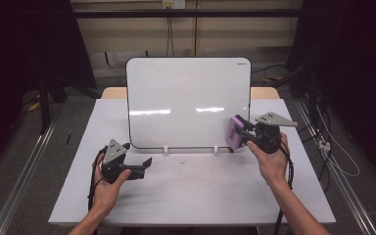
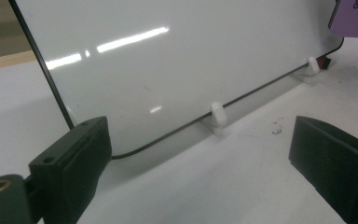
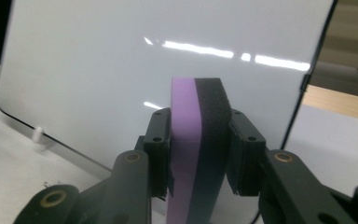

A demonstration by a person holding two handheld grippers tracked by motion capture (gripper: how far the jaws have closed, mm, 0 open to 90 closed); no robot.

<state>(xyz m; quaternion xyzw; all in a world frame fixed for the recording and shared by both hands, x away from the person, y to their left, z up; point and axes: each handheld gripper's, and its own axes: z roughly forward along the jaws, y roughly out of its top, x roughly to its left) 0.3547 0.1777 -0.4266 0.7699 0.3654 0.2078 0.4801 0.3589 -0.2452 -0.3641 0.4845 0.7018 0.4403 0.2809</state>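
Observation:
A white whiteboard (image 1: 188, 100) leans upright on small white clips (image 1: 166, 149) at the table's middle; its surface looks blank. My right gripper (image 1: 241, 132) is shut on a purple eraser (image 1: 234, 132) with a black felt side, held just by the board's lower right corner. In the right gripper view the eraser (image 3: 196, 154) stands on edge between the jaws, close to the whiteboard (image 3: 121, 70). My left gripper (image 1: 144, 164) rests open near the board's lower left corner, nothing between its jaws. The left gripper view shows the whiteboard (image 2: 168, 60), a clip (image 2: 218, 114) and the eraser (image 2: 354, 18) at top right.
The white table (image 1: 191, 191) has small dark specks (image 1: 182, 160) before the board. A wooden surface edge (image 1: 264, 92) lies behind it. Metal rails (image 1: 19, 181) run along both sides, with cables (image 1: 338, 156) on the floor at right.

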